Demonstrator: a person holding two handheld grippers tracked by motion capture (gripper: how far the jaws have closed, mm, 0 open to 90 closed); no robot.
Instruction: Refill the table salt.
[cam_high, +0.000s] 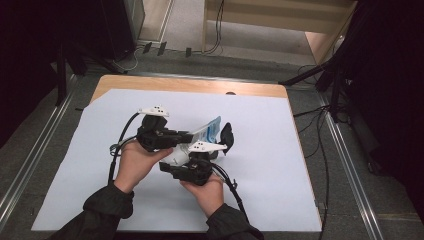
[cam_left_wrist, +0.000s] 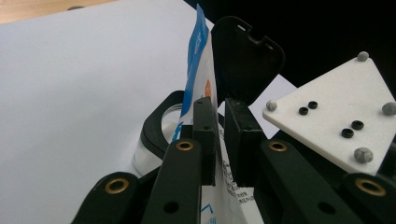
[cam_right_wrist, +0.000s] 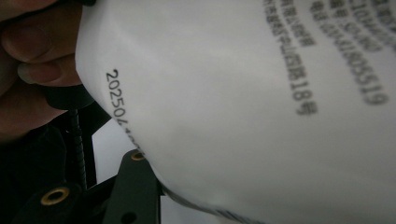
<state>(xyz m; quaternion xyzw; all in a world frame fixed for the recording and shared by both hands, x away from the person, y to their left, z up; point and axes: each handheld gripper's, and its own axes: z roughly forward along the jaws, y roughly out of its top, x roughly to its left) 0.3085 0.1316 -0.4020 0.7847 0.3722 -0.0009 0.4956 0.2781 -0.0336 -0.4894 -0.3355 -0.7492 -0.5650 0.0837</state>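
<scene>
A white pouch with a blue top edge (cam_high: 210, 129) is held up over the middle of the white sheet. My left gripper (cam_high: 192, 135) is shut on it; in the left gripper view the jaws (cam_left_wrist: 220, 105) pinch the thin pouch (cam_left_wrist: 198, 56) edge-on. Just beyond stands a clear jar with a black rim (cam_left_wrist: 156, 133), its black flip lid (cam_left_wrist: 243, 56) raised open, lid (cam_high: 227, 136). My right gripper (cam_high: 172, 164) is at the pouch's lower end. The printed white pouch (cam_right_wrist: 243, 102) covers its fingertips; one finger (cam_right_wrist: 135, 186) shows underneath.
A white sheet (cam_high: 100, 165) covers most of the wooden table (cam_high: 190, 85). The left hand's fingers (cam_right_wrist: 28, 70) are close to the right gripper. The right gripper's white three-cornered plate (cam_left_wrist: 341, 112) sits near the left jaws. Cables and stand legs lie on the floor around the table.
</scene>
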